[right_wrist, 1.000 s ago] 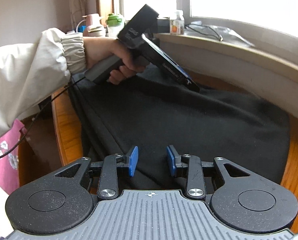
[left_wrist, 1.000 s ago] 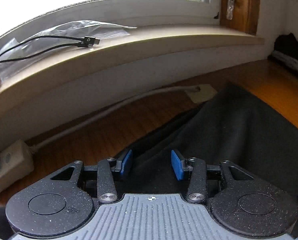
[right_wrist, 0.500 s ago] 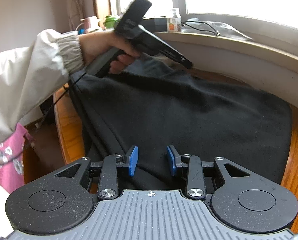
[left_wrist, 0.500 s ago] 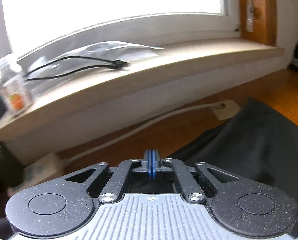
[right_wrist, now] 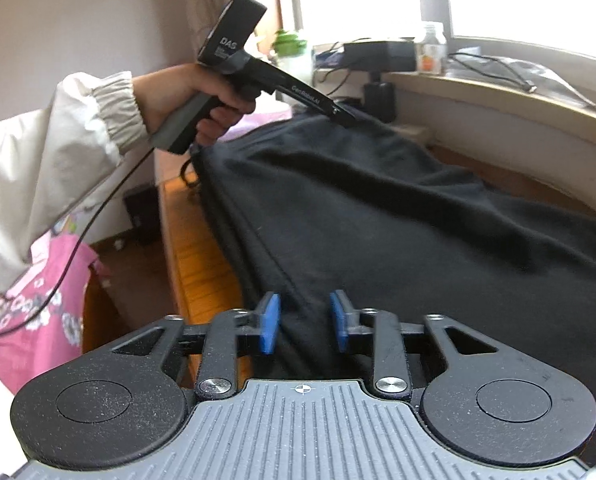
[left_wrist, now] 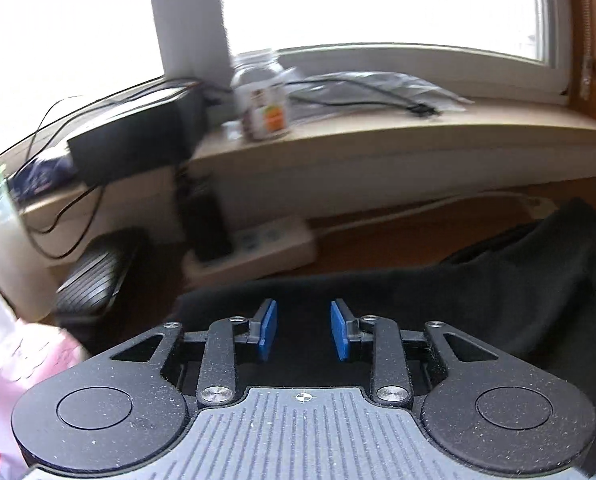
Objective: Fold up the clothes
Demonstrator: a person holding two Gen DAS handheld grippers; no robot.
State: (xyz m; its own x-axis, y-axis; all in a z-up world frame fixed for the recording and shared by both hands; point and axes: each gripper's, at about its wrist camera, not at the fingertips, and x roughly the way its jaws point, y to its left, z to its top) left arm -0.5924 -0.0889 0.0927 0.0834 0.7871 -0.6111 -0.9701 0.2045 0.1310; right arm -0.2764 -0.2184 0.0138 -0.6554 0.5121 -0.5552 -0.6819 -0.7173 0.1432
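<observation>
We're hovering both claws wide apart, left gripper (left_wrist: 303,335) and right gripper (right_wrist: 303,322), gripping nothing, over the black garment (right_wrist: 398,216) that's lying spread across the wooden table (right_wrist: 189,240).

The bottle (left_wrist: 262,98) label on the sill (left_wrist: 418,136) is too blurred to read. Left of the bottle, a white jar (left_wrist: 1,236) is cut by the frame edge. The garment (right_wrist: 398,216) runs off the right edge (its far end unseen), hiding the left gripper's (right_wrist: 348,118) tips.
</observation>
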